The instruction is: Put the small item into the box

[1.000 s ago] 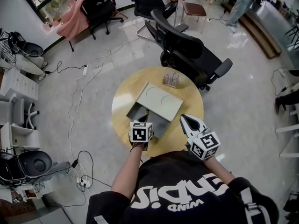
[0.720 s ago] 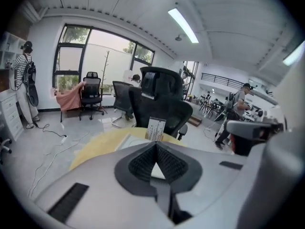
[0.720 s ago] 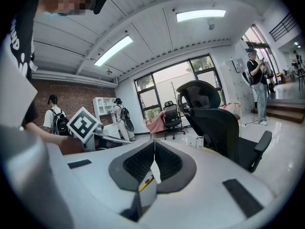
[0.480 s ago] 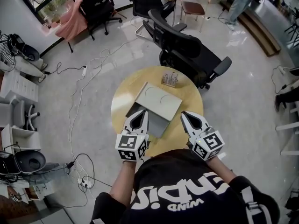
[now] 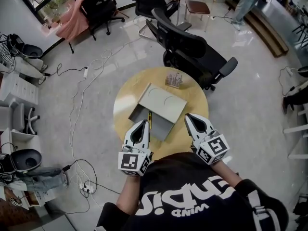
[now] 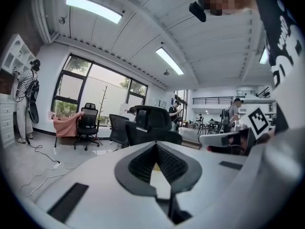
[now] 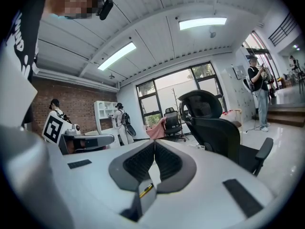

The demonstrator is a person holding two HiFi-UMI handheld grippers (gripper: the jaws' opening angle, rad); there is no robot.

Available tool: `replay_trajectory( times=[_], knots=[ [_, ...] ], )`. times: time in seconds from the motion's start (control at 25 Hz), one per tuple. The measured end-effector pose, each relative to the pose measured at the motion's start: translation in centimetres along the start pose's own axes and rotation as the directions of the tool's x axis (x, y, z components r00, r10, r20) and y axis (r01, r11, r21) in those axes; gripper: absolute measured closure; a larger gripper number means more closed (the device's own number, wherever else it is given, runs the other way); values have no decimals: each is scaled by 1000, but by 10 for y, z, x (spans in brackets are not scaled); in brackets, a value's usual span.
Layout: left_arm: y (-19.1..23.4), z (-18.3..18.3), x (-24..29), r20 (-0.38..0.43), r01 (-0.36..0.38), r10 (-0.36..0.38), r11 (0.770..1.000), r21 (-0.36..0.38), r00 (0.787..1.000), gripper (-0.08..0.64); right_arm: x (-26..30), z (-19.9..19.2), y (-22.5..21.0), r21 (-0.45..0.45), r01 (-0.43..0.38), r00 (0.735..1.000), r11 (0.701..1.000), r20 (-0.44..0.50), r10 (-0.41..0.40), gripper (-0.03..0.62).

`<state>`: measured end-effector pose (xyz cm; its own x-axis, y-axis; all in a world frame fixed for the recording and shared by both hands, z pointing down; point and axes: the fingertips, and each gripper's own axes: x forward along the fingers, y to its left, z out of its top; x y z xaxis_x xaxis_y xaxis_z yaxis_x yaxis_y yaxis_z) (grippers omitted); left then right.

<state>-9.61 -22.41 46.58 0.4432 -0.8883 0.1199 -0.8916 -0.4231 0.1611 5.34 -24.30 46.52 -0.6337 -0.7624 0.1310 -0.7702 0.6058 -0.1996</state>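
Note:
A grey box stands open on the round yellow table, its lid folded back toward the far side. A small yellow stick-like item lies inside the box near its left wall. My left gripper hovers at the table's near edge, just short of the box, shut and empty. My right gripper hangs to the right of the box, also shut with nothing in it. In the left gripper view the left gripper points level into the room; so does the right gripper in its own view.
A small holder with cards stands at the table's far edge. A black office chair sits just behind the table. Cables trail over the floor to the left. People stand farther off in the room.
My left gripper has drawn back from over the box toward the person and swung from pointing down to level. The right gripper has barely moved.

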Motion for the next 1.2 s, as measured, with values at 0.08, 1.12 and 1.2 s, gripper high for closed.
replay_trajectory(
  times=[0.08,1.12,1.2],
  knots=[
    [0,-1,-1,2,-1,1,1000,-3,1000,551,0,-1,0,-2,2,1000,1000,2,-2,589],
    [0,0,-5,-6,-30,30,999,-34,1000,551,-2,2,2,-13,1,1000,1000,2,-1,589],
    [0,0,-4,-6,-32,31,999,-36,999,551,-2,1,1,-13,0,1000,1000,1,0,589]
  ],
)
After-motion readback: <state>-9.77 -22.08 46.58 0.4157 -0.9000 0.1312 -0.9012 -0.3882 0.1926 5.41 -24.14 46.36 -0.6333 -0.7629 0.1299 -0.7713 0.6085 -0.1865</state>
